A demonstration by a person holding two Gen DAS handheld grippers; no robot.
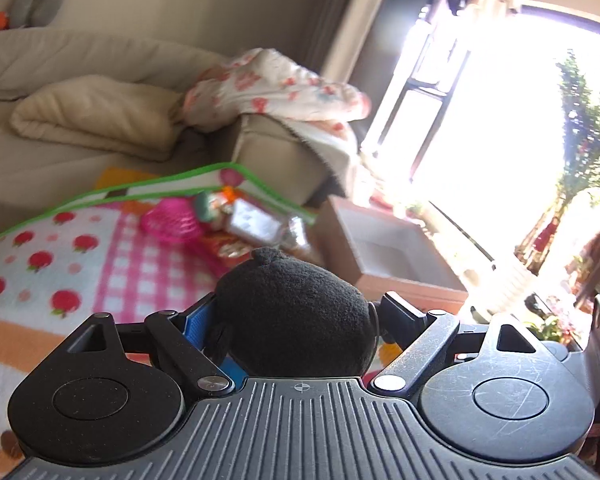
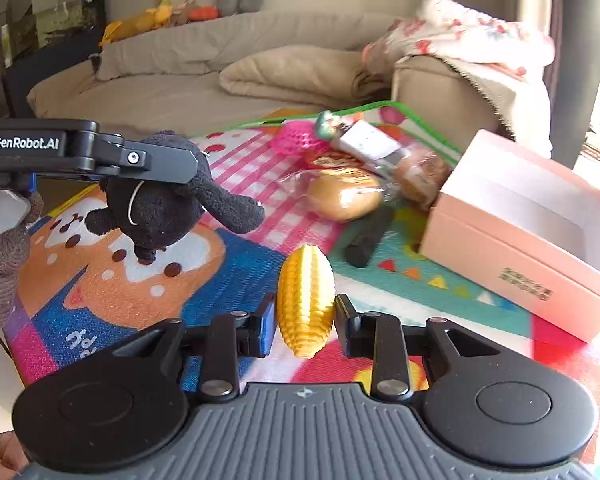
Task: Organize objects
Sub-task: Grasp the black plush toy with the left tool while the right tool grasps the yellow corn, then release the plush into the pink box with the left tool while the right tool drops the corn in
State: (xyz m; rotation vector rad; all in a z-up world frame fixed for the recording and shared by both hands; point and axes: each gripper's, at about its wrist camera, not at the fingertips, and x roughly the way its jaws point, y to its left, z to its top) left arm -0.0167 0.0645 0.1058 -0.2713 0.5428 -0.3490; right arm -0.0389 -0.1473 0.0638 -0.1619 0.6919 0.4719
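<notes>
My left gripper (image 1: 296, 312) is shut on a black plush toy (image 1: 296, 312) and holds it above the colourful play mat (image 1: 60, 272). In the right wrist view the same left gripper (image 2: 156, 176) holds the plush (image 2: 160, 208) in the air at the left. My right gripper (image 2: 305, 320) has its fingers on both sides of a yellow toy corn cob (image 2: 306, 300), which stands upright just above the mat (image 2: 220, 272). An open pink box (image 2: 532, 220) sits on the mat at the right; it also shows in the left wrist view (image 1: 384, 248).
A pile of toys lies at the mat's far side: a pink mesh ball (image 2: 296, 140), wrapped bread (image 2: 346, 196), a black cylinder (image 2: 368, 236), a white packet (image 2: 364, 140). A beige sofa (image 2: 180, 88) with blankets stands behind. A bright window (image 1: 480, 140) and plants are at the right.
</notes>
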